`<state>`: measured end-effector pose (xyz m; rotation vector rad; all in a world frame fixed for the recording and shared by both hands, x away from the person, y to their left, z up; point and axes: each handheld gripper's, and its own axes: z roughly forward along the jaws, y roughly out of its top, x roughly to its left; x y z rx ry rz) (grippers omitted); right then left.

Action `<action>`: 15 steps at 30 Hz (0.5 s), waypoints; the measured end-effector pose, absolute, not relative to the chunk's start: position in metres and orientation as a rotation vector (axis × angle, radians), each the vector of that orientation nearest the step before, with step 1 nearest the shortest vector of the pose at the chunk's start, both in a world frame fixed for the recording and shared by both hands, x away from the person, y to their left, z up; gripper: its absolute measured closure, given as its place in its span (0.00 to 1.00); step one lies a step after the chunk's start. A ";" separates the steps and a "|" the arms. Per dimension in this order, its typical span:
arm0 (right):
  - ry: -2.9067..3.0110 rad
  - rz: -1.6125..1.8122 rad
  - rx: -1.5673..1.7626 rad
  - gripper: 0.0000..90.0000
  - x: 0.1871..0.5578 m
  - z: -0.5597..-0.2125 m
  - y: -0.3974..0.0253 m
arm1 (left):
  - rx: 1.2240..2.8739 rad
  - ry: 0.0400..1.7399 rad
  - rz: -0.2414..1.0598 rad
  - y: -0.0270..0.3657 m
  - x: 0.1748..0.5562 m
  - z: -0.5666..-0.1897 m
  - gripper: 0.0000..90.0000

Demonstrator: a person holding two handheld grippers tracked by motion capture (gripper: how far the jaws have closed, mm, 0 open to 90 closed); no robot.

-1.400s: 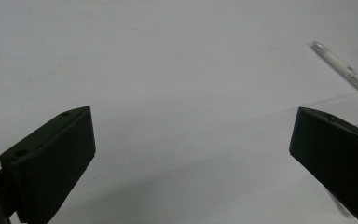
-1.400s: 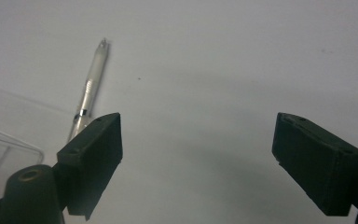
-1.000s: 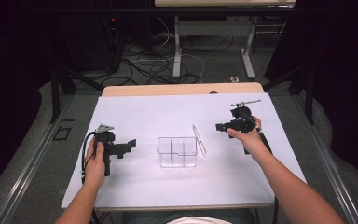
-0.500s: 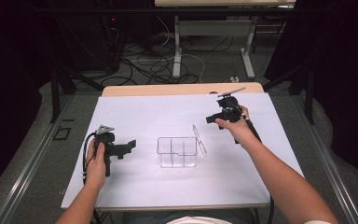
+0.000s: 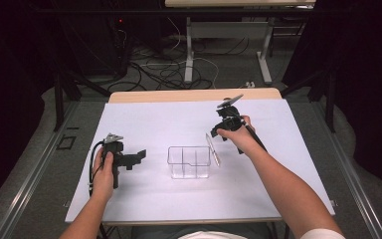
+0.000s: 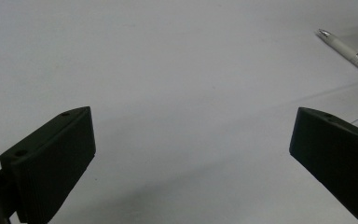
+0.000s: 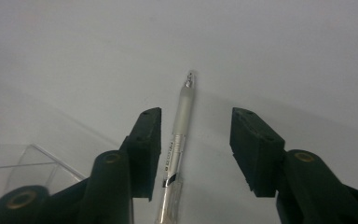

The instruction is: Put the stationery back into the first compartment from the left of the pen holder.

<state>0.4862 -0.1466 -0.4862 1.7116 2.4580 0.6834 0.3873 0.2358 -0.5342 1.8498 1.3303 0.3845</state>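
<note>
right gripper (image 7: pixel 195 140) jaws wide around the pen (image 7: pixel 179 135) — left gripper (image 6: pixel 191 154) wide, empty.

White pen (image 7: pixel 179 135) flat on table, just beside clear box (image 5: pixel 189 162).

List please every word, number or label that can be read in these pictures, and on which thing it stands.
No text can be read anywhere.
The pen, lying between the jaws of the open right claw, carries small dark print on its barrel: too blurred to read.
The left gripper view shows the same pen's label: also too small.
</note>
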 end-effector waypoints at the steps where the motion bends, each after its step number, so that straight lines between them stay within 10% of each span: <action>1: 2.458 0.683 1.712 0.64 0.486 -0.486 -0.147 | 1.849 1.332 0.383 0.235 0.387 -0.534 0.00; 15: 2.460 0.691 1.785 0.77 0.494 -0.512 -0.129 | 1.860 1.327 0.382 0.236 0.386 -0.534 0.00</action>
